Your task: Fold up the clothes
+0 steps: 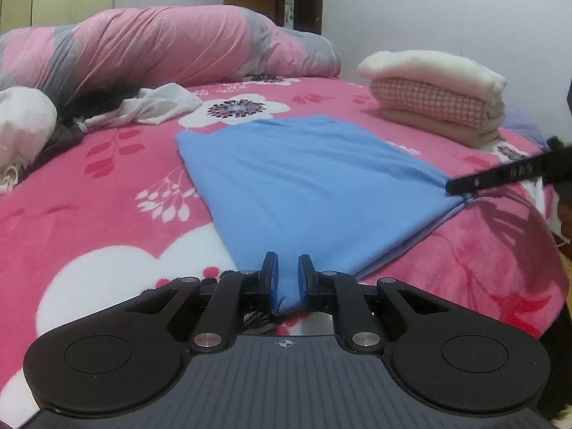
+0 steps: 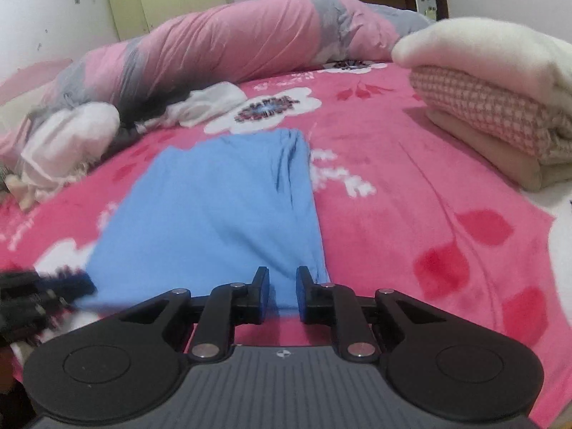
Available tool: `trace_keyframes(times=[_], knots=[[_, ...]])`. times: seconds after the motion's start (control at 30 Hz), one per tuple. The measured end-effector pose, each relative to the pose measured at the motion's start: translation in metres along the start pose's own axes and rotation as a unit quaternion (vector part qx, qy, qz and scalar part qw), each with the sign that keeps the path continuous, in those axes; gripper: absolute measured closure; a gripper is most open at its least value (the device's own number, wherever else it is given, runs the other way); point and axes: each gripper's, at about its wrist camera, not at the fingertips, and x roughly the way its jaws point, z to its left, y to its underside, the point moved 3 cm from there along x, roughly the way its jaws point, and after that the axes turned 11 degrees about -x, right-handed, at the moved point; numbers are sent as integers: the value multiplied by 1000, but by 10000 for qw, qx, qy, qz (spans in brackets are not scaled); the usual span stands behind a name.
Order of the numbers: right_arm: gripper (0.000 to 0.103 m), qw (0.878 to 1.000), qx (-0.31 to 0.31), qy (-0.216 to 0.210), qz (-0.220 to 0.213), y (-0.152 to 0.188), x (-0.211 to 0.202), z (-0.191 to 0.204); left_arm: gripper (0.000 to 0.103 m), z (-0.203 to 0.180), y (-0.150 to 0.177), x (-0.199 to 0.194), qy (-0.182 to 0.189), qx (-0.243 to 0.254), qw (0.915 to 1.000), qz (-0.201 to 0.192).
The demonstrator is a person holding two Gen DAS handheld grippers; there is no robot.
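A light blue garment [image 1: 296, 178] lies spread on the pink flowered bed cover, folded into a long panel; it also shows in the right wrist view [image 2: 214, 211]. My left gripper [image 1: 286, 268] is shut on its near left corner, cloth bunched between the pads. My right gripper [image 2: 282, 286] is shut on the near right corner of the garment. From the left wrist view the right gripper [image 1: 461, 187] pinches the corner at the right, pulling the hem taut. The left gripper [image 2: 71, 286] shows blurred at the left in the right wrist view.
A stack of folded clothes [image 1: 436, 96] (cream, pink check, beige) sits at the bed's right side [image 2: 500, 100]. A rolled pink and grey duvet [image 1: 161, 46] lies along the back. Loose white garments [image 1: 153, 107] and dark ones lie at the left.
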Motion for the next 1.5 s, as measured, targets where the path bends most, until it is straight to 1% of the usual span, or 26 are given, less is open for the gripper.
trace_keyframes(times=[0.1, 0.2, 0.27, 0.43, 0.47, 0.53, 0.6, 0.63, 0.67, 0.7, 0.8, 0.83, 0.9, 1.0, 1.03, 1.1, 1.2, 1.27, 1.3, 1.37, 1.4, 1.47, 1.5], knots=[[83, 9995, 148, -188, -190, -28, 0, -9, 91, 3, 1, -1, 65, -54, 10000, -15], [76, 9997, -30, -88, -232, -51, 17, -15, 91, 4, 1, -1, 125, -47, 9999, -24], [72, 9997, -167, -80, -135, -61, 34, -17, 91, 6, 1, -1, 181, -84, 9998, -22], [72, 9980, -562, -150, 235, -66, 74, -9, 91, 11, 1, -1, 317, -207, 9993, -2], [77, 9972, -665, -148, 309, -65, 79, -8, 91, 11, 2, -1, 330, -204, 9992, -4], [93, 9954, -857, -47, 429, -60, 89, -8, 91, 11, 2, -1, 350, -185, 9992, -11], [95, 9961, -793, 114, 366, -59, 91, -13, 91, 11, 3, -1, 352, -131, 9993, -27], [97, 9970, -693, 123, 329, -59, 91, -17, 91, 10, 4, -1, 348, -99, 9993, -33], [103, 9972, -634, 242, 305, -60, 91, -20, 91, 10, 4, -1, 343, -71, 9994, -39], [103, 9965, -580, 495, 334, -60, 93, -26, 91, 10, 4, -1, 339, -49, 9994, -44], [103, 9977, 174, 467, 458, -60, 93, -56, 91, 9, 4, -1, 337, 0, 9994, -56], [103, 9980, 216, 434, 409, -62, 88, -59, 91, 9, 4, -1, 339, 10, 9994, -59], [103, 9991, -113, 344, 211, -71, 80, -49, 91, 9, 4, -1, 343, 22, 9994, -64], [102, 9978, -651, -111, -82, -88, 79, -24, 91, 10, 5, -1, 365, 38, 9993, -63], [102, 9960, -855, -229, -79, -92, 85, -16, 91, 11, 5, -1, 378, 30, 9993, -60], [102, 9931, -1139, -283, 69, -95, 102, -8, 91, 12, 4, -1, 404, 10, 9992, -55], [103, 9869, -1482, 257, 578, -88, 141, -17, 91, 13, 4, -1, 445, -18, 9990, -48], [103, 9837, -1473, 780, 671, -91, 145, -28, 91, 14, 4, -1, 473, -36, 9989, -43], [103, 9861, -1317, 764, 658, -96, 142, -33, 91, 14, 4, -1, 489, -44, 9988, -43], [102, 9928, -1060, 395, 385, -107, 131, -33, 91, 15, 4, -1, 518, -64, 9986, -39], [102, 9932, -1107, 268, 258, -112, 127, -27, 91, 16, 5, -1, 533, -75, 9985, -37], [102, 9897, -1427, -69, 69, -118, 128, -11, 91, 17, 5, -1, 561, -96, 9984, -32], [102, 9881, -1521, -196, 106, -118, 135, -7, 91, 17, 5, -1, 571, -103, 9983, -33]])
